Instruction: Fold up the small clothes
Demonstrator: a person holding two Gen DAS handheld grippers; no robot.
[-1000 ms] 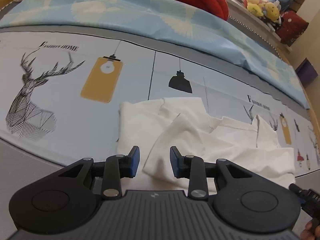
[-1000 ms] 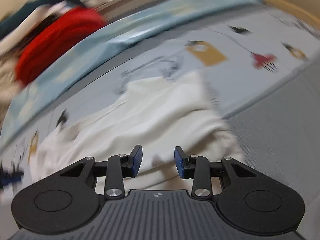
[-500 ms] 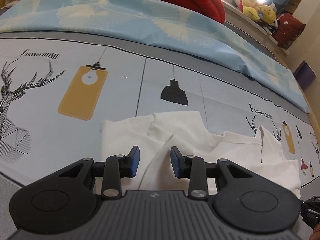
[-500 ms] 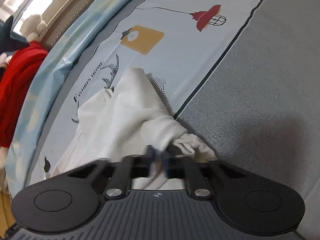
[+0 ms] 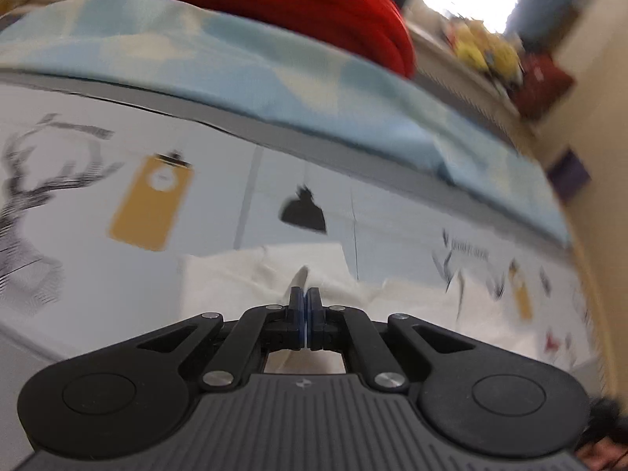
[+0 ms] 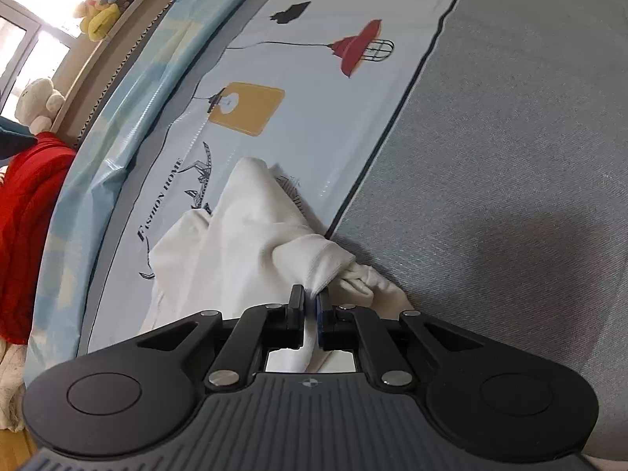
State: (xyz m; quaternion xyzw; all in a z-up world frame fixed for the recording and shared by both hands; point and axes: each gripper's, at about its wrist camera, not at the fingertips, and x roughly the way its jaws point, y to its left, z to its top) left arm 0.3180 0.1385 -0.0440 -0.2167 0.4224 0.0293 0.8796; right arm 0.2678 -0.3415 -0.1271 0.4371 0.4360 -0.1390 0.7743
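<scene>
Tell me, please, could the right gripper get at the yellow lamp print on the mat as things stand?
Probably not freely: the right gripper is shut on the white garment, which would drag along toward the yellow lamp print.

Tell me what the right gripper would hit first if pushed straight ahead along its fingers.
Probably the crumpled white garment that the right gripper already pinches; beyond it lies the printed bedsheet. Depth is unclear.
</scene>
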